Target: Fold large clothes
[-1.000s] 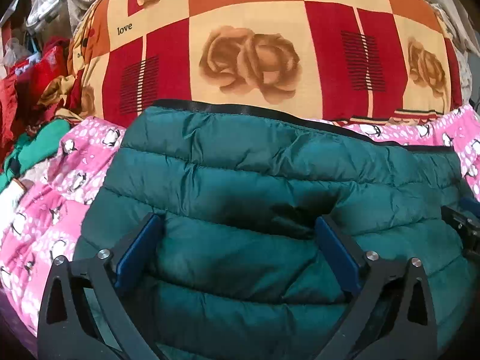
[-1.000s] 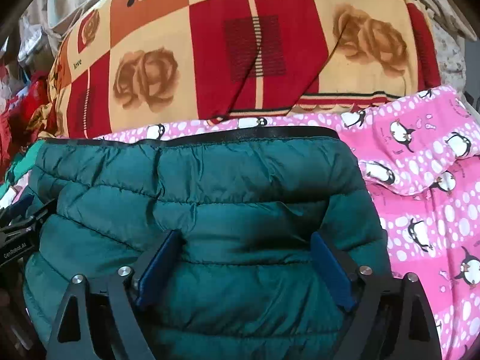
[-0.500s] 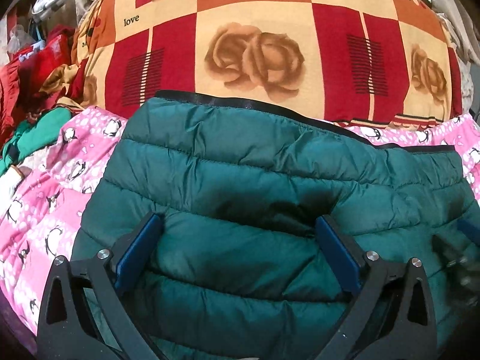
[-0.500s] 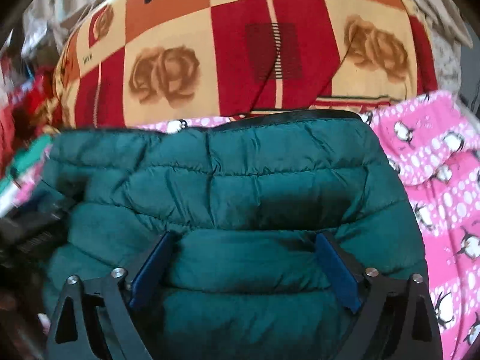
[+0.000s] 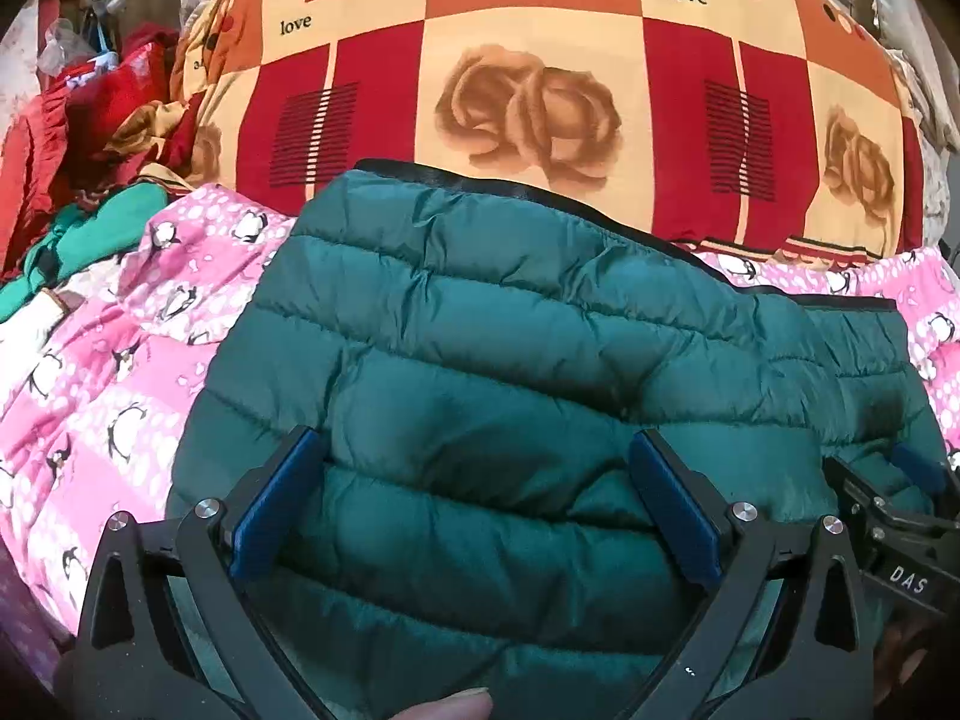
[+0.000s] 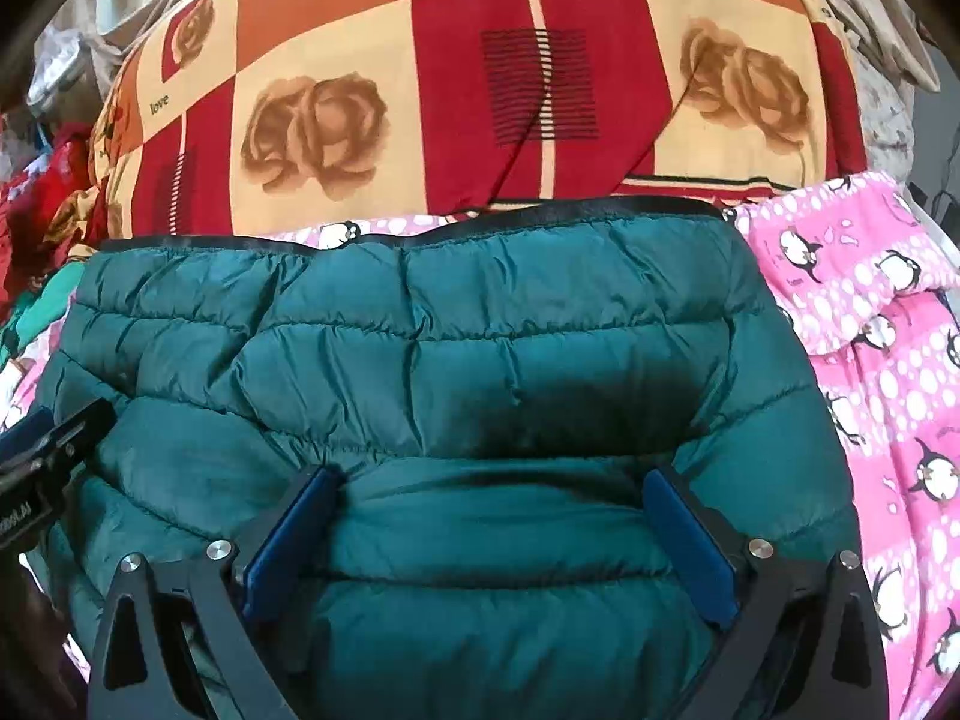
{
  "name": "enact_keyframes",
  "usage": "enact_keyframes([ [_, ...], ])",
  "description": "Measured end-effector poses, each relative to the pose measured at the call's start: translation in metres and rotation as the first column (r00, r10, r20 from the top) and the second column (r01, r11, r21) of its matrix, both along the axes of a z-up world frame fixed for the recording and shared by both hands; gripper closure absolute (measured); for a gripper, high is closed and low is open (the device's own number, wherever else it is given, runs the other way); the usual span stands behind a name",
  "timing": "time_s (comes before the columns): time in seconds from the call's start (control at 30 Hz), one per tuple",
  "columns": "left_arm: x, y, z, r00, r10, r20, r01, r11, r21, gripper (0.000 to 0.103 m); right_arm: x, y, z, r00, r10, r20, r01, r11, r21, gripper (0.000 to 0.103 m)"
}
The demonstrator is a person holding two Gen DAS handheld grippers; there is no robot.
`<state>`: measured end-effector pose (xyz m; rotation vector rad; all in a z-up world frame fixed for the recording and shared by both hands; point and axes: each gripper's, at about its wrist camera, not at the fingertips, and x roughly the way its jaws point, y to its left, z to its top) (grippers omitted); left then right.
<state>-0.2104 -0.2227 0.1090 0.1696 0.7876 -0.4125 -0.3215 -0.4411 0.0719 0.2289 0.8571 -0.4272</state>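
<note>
Teal quilted puffer jacket (image 6: 480,360) lay folded on a pink penguin-print blanket (image 6: 870,312), its black-trimmed edge toward a red-and-cream rose-patterned quilt (image 5: 528,96). Right gripper (image 6: 489,534), jaws just opened wide, straddled the padding without pinching it. Left gripper (image 5: 477,501) likewise stood spread over the jacket, released.

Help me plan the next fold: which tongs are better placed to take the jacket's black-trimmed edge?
Right, probably. The right tongs, just opened wide with jacket bulging between them, face the black trim squarely; it runs level ahead. The left tongs, also open, see the trim slanting away.
</note>
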Motion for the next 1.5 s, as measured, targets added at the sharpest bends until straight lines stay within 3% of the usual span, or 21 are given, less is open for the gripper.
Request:
enact_keyframes([
  [0.17,-0.011,0.007,0.007,0.999,0.018,0.031,-0.018,1.000,0.006,0.001,-0.015,0.012,0.013,0.997,-0.057,0.046,0.058,0.998,-0.016,0.001],
  [0.6,-0.037,0.022,0.027,0.991,0.039,0.130,-0.039,0.999,-0.002,0.001,-0.031,0.030,0.040,0.994,-0.067,0.091,0.073,0.995,-0.062,0.001],
  [1.5,-0.044,0.034,0.031,0.990,0.052,0.130,-0.048,0.998,-0.036,0.001,-0.033,0.042,0.045,0.995,-0.060,0.085,0.068,0.992,-0.104,0.001],
])
